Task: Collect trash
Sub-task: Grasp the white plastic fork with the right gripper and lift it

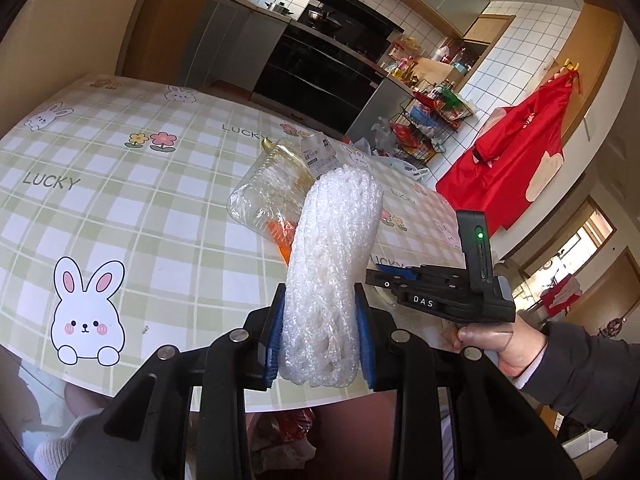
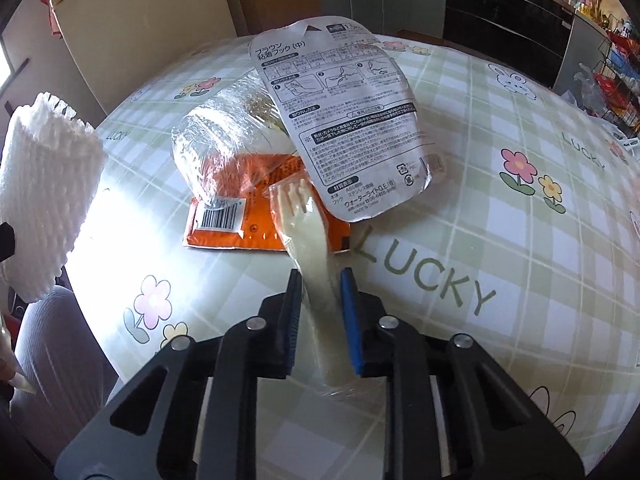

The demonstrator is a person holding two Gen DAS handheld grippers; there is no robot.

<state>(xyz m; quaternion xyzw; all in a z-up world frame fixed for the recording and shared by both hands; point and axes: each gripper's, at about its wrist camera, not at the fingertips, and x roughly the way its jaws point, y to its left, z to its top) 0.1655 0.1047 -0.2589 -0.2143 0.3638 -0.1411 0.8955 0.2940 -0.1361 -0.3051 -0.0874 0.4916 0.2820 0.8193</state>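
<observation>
My left gripper (image 1: 320, 332) is shut on a white foam net sleeve (image 1: 332, 264) and holds it upright above the table's near edge; the sleeve also shows at the left of the right wrist view (image 2: 44, 184). My right gripper (image 2: 320, 312) is shut on a wrapped white plastic fork (image 2: 308, 232), tines pointing away over the table. Ahead of it lie a crumpled clear plastic wrapper (image 2: 224, 136), an orange packet with a barcode (image 2: 232, 220) and a white package card with Japanese print (image 2: 352, 120). The right gripper's body shows in the left wrist view (image 1: 452, 288).
The round table (image 1: 120, 184) has a green checked cloth with rabbits, flowers and "LUCKY". Under its near edge a bag with trash (image 1: 288, 436) shows. Beyond are kitchen counters, a black oven (image 1: 320, 64), wire racks (image 1: 428, 128) and a red apron (image 1: 516, 160) on the wall.
</observation>
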